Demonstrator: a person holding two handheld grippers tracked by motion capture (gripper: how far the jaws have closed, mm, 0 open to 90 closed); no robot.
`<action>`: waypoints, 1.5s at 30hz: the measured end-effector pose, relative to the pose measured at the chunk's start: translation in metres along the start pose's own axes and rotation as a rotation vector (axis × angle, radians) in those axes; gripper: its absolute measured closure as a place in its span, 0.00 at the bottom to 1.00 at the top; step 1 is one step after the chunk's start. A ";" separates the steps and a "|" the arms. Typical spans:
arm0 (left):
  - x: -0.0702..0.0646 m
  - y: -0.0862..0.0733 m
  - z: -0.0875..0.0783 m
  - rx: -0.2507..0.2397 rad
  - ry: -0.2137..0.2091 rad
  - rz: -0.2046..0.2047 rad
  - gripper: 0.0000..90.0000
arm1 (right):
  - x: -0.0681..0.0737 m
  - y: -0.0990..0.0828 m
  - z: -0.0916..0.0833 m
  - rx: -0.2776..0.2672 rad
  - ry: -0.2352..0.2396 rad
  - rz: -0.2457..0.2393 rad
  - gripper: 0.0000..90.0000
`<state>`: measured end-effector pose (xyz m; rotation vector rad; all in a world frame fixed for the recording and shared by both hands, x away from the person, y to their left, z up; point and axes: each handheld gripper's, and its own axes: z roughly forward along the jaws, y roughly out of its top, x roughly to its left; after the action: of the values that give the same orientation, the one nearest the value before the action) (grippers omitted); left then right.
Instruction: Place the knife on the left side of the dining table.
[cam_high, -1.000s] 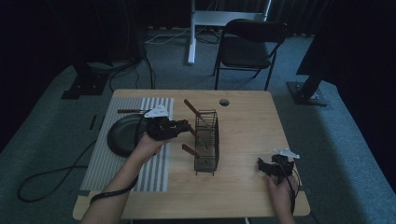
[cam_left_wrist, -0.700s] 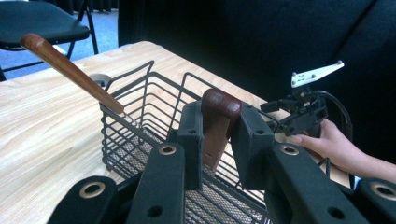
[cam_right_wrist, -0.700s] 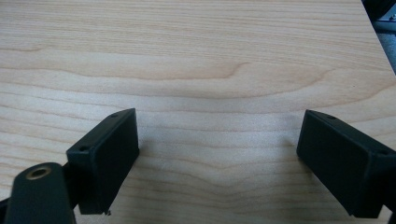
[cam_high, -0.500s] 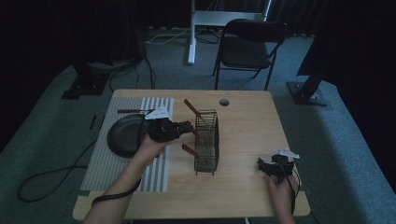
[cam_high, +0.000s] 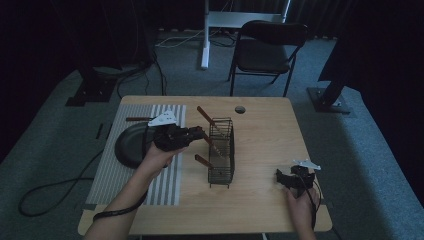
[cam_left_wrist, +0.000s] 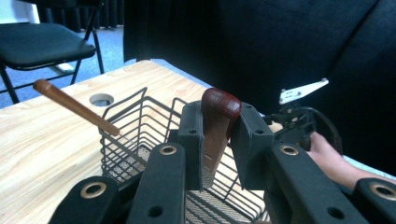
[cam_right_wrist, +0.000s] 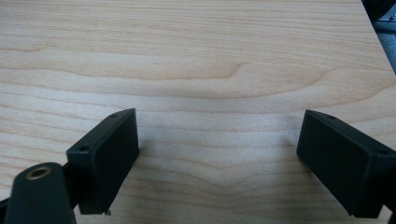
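Wooden table (cam_high: 260, 200) carries all. Striped mat (cam_high: 107, 170) and dark pan (cam_high: 127, 147) at 9 o'clock. Left gripper (cam_high: 192, 134) clamped on red-brown handle (cam_left_wrist: 219, 116), touching wire basket (cam_high: 221, 175) rim; handle's long axis leans up toward 11 o'clock. Second wooden handle (cam_left_wrist: 74, 106) pokes out at 12. Right gripper (cam_right_wrist: 217, 158) at 4 o'clock, jaws wide apart, empty, well apart from basket; bare wood between, near table corner.

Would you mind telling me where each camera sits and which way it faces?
High view: above the person's side, looking forward and down at the table; forearms, both grippers.
Left gripper view: rides the left gripper, facing the wire basket, clamping a reddish-brown handle.
Right gripper view: rides the right gripper, facing bare tabletop.
Shared: basket.
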<state>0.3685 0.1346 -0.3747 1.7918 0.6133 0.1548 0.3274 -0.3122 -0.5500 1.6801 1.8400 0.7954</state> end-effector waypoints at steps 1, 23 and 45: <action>0.000 0.000 0.000 0.000 0.000 0.000 0.84 | 0.000 0.000 0.000 0.000 0.000 0.000 0.13; -0.018 0.031 -0.045 -0.072 0.023 0.051 0.84 | 0.000 0.000 0.000 0.001 0.000 -0.001 0.13; 0.001 0.010 -0.113 -0.129 0.128 0.004 0.84 | 0.000 0.000 0.000 0.000 0.000 -0.001 0.13</action>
<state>0.3265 0.2306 -0.3301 1.6674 0.6759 0.3068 0.3274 -0.3123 -0.5499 1.6792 1.8413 0.7949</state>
